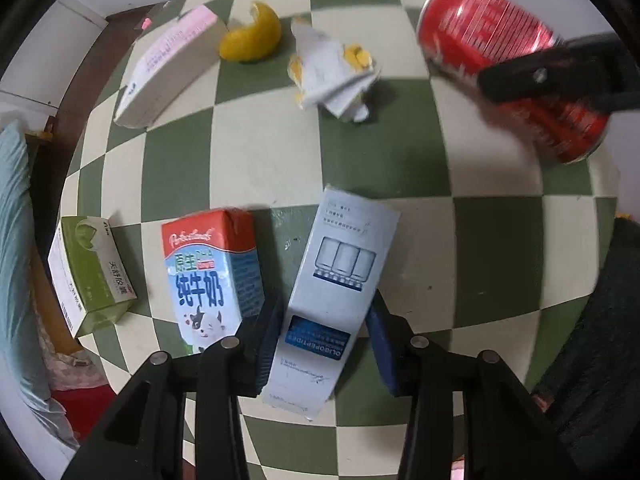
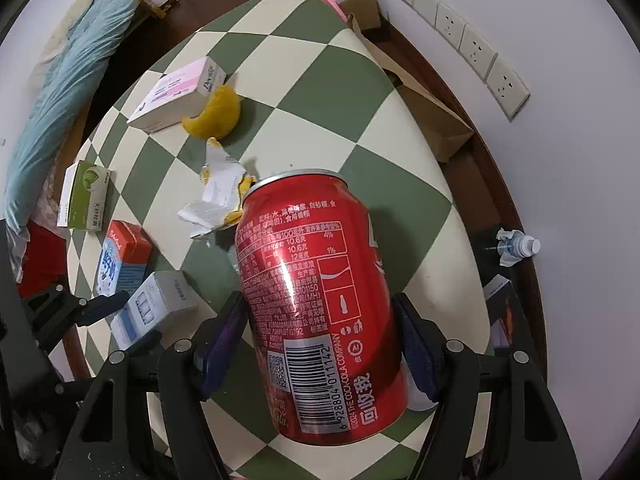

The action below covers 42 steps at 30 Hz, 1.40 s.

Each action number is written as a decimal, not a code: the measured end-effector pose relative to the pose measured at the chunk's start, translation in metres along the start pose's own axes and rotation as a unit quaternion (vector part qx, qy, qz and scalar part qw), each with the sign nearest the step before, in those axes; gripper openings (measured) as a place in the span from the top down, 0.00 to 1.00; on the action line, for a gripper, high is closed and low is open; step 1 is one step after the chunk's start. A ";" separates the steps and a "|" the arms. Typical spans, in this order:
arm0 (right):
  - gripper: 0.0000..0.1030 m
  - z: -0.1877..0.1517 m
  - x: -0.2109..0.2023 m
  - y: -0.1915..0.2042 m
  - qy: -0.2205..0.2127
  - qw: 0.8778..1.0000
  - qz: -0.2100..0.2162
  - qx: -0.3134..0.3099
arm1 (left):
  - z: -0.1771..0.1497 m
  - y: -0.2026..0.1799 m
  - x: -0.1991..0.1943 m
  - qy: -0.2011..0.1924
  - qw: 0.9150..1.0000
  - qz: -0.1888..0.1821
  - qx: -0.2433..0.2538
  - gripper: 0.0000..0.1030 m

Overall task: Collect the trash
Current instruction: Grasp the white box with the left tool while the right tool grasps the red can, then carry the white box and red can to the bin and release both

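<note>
A pale blue and white carton box (image 1: 340, 256) lies on the green and cream checked table (image 1: 400, 160). My left gripper (image 1: 326, 312) points down over it and is shut on it, a blue pad against each long side. The same box (image 2: 160, 300) shows at the left of the right wrist view, between the left gripper's fingers (image 2: 104, 304). My right gripper (image 2: 318, 304) is shut on a red cola can (image 2: 312, 248), held above the table. In the left wrist view the can (image 1: 480, 24) is at the upper right, partly behind a black finger (image 1: 552, 76).
On the table lie a milk carton (image 1: 208, 280), a green box (image 1: 92, 276), a pink and white box (image 1: 168, 64), a yellow peel (image 1: 252, 36) and crumpled paper (image 1: 336, 76). An open brown paper bag (image 2: 432, 120) stands beside the table's far edge. A small bottle (image 2: 520, 246) lies on the floor.
</note>
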State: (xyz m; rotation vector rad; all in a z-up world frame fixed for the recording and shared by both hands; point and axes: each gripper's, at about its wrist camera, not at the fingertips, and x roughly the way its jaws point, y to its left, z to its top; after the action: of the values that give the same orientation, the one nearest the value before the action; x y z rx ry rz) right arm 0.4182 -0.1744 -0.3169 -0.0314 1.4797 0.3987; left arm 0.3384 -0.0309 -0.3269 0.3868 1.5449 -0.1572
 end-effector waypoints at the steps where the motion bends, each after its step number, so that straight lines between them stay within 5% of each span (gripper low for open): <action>1: 0.28 0.000 0.001 0.000 0.001 1.000 -0.001 0.000 | 0.001 -0.003 0.002 0.001 1.000 -0.002 -0.001 0.64; 7: 0.28 -0.002 0.002 -0.001 0.005 1.000 -0.004 0.000 | -0.007 -0.007 -0.007 -0.016 1.000 -0.010 -0.023 0.65; 14: 0.28 -0.009 -0.006 0.006 -0.012 1.000 0.002 -0.010 | -0.024 0.009 -0.048 -0.067 0.987 -0.018 -0.143 0.66; 22: 0.28 -0.025 -0.036 0.036 -0.053 0.998 0.015 -0.034 | -0.094 0.054 -0.092 -0.121 0.945 -0.003 -0.303 0.66; 30: 0.28 -0.052 -0.071 0.091 -0.086 0.993 0.051 -0.068 | -0.172 0.092 -0.135 -0.182 0.905 0.017 -0.384 0.67; 42: 0.28 -0.105 -0.110 0.258 -0.103 0.970 0.154 -0.159 | -0.341 0.162 -0.174 -0.228 0.828 0.053 -0.510 0.67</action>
State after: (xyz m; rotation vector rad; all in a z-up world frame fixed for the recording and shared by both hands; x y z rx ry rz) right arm 0.2417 0.0125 -0.1643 -0.0157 1.2036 0.8648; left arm 0.0674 0.2108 -0.1248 -0.4060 0.9373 0.6199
